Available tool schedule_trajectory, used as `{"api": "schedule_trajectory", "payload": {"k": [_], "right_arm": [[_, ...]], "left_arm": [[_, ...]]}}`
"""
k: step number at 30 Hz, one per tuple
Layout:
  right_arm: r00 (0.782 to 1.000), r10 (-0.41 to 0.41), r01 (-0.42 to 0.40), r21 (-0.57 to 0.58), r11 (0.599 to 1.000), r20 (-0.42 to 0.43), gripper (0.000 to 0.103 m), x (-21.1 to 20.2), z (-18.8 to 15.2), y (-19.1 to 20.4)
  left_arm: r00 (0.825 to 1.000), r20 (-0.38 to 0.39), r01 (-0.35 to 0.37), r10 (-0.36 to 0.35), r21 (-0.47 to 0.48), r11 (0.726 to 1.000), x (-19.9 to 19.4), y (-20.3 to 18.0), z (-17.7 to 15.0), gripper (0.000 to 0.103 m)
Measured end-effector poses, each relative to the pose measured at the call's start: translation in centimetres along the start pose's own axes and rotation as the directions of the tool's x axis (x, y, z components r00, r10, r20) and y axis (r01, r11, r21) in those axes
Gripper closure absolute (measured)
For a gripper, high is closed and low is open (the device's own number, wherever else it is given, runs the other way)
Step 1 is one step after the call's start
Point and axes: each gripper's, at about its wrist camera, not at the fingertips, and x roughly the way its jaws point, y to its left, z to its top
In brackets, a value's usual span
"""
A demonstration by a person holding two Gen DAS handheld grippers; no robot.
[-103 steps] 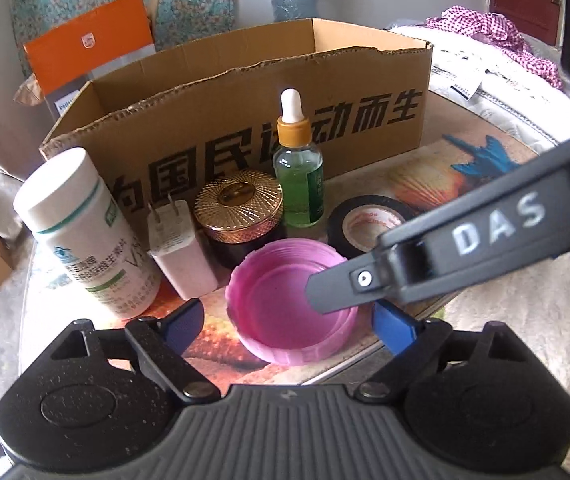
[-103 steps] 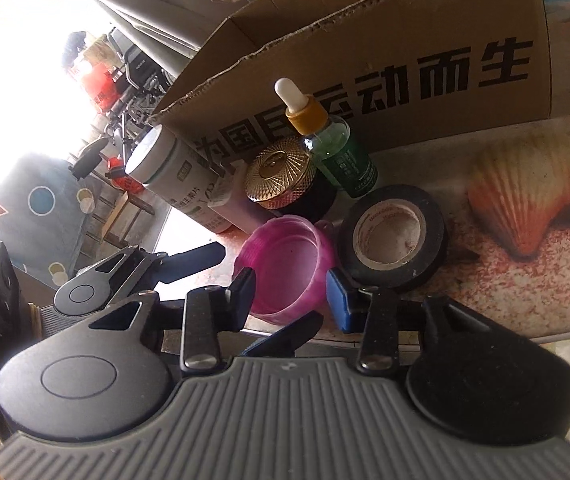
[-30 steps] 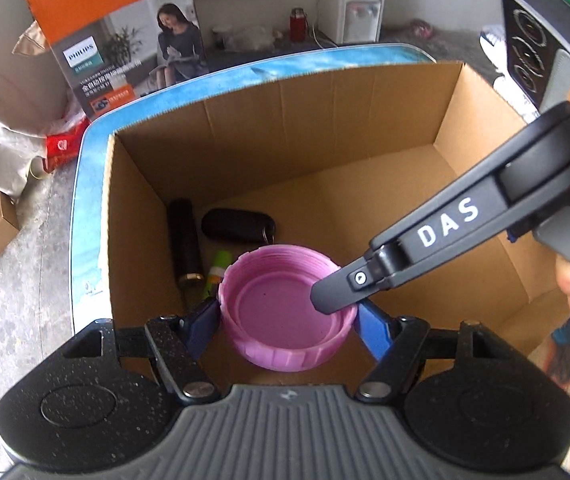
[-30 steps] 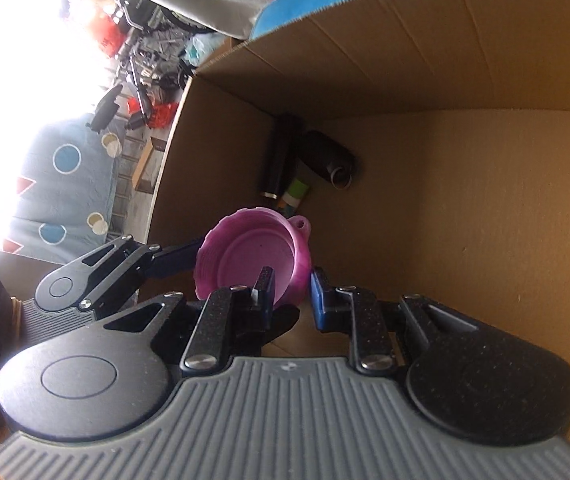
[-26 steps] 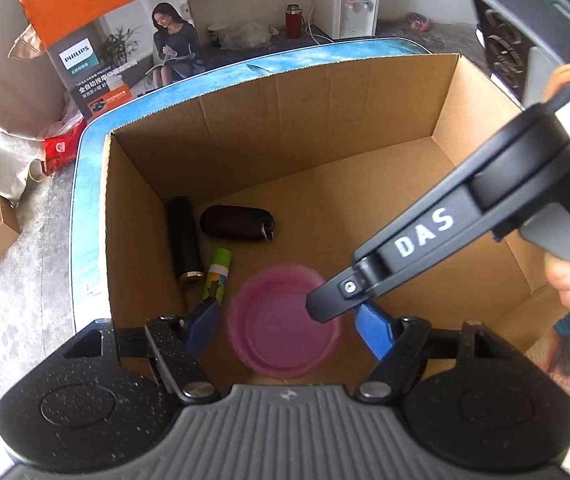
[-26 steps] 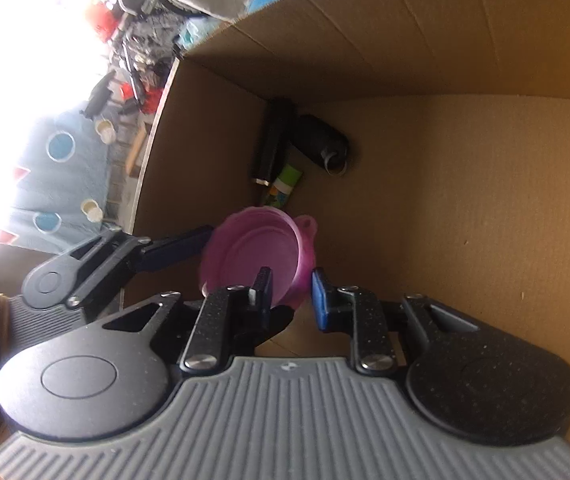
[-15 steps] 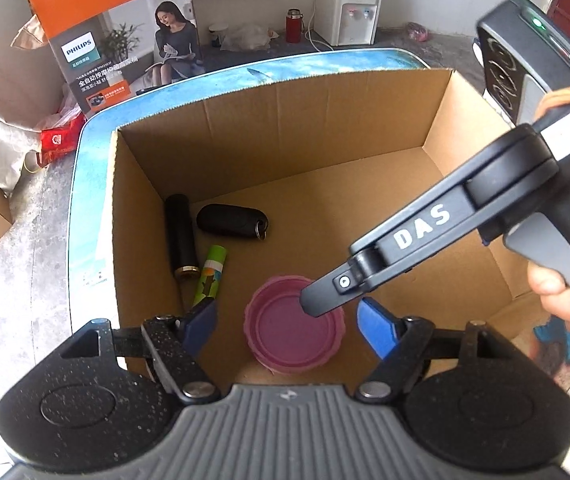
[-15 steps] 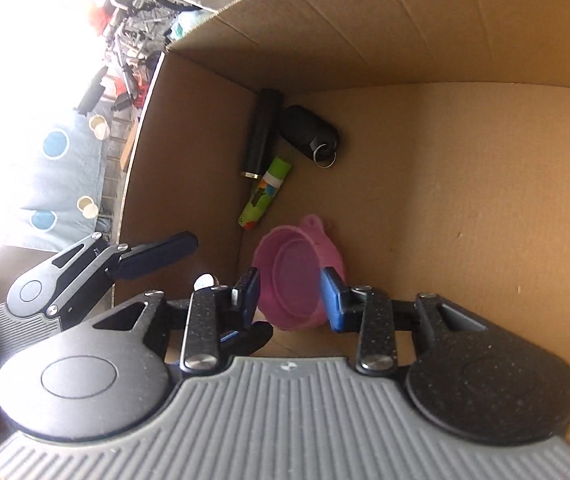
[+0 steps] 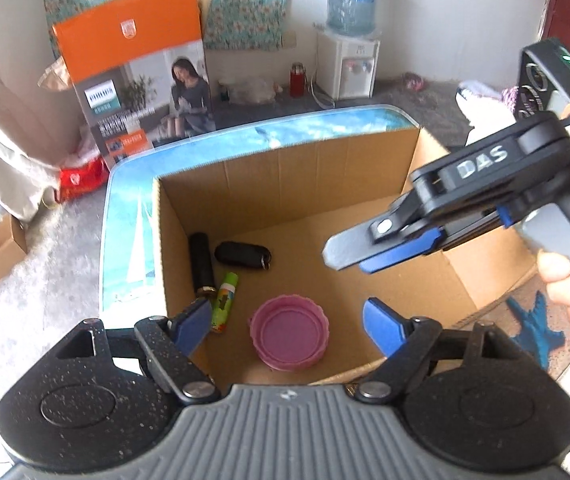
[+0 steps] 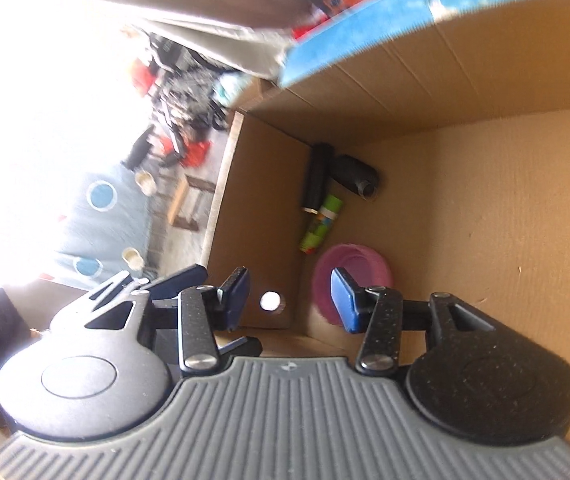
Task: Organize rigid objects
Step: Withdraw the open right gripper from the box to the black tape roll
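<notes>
A pink plastic lid (image 9: 289, 338) lies open side up on the floor of the cardboard box (image 9: 365, 168), near the front wall. It also shows in the right wrist view (image 10: 359, 268). My left gripper (image 9: 287, 322) is open and empty above the box's front edge. My right gripper (image 10: 289, 298) is open and empty, raised over the box; in the left wrist view it (image 9: 369, 256) hangs above the right half of the box.
A black cylinder (image 9: 201, 260), a black key fob (image 9: 243, 254) and a green lip balm tube (image 9: 225, 296) lie in the box's left corner. An orange Philips carton (image 9: 133, 80) stands behind the blue tabletop (image 9: 133, 216). A water dispenser (image 9: 349, 60) stands far back.
The pink lid was let go and dropped to the box floor. Both grippers opened and have since lifted up and back from the box.
</notes>
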Motion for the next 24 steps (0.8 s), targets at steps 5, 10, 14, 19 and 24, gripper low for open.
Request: {"api": "schedule_trajectory", "payload": {"k": [5, 10, 14, 19, 24], "right_arm": [[0.995, 0.017, -0.01, -0.074, 0.997, 0.097, 0.043, -4.1, -2.5, 2.3], [0.989, -0.01, 0.035, -0.159, 0.987, 0.151, 0.032, -6.6, -5.8, 4.2], [0.98, -0.038, 0.078, -0.202, 0.976, 0.196, 0.027, -8.2, -8.5, 5.1], [0.958, -0.074, 0.143, -0.236, 0.961, 0.278, 0.022, -9.5, -11.8, 5.7], [0.93, -0.119, 0.213, -0.245, 0.946, 0.348, 0.017, -10.2, -15.0, 5.5]], "left_arm": [[0.999, 0.046, -0.021, 0.021, -0.006, 1.0, -2.2, -0.2, -1.0, 0.013], [0.997, 0.068, -0.043, 0.043, -0.003, 0.999, -3.5, -0.6, -2.3, 0.01], [0.996, 0.076, -0.049, 0.05, -0.009, 0.999, -4.1, -0.8, -3.3, 0.009], [0.996, 0.075, -0.055, 0.057, -0.023, 0.998, -4.5, -0.9, -4.5, 0.008], [0.996, 0.07, -0.058, 0.06, -0.031, 0.998, -4.8, -1.5, -6.0, 0.006]]}}
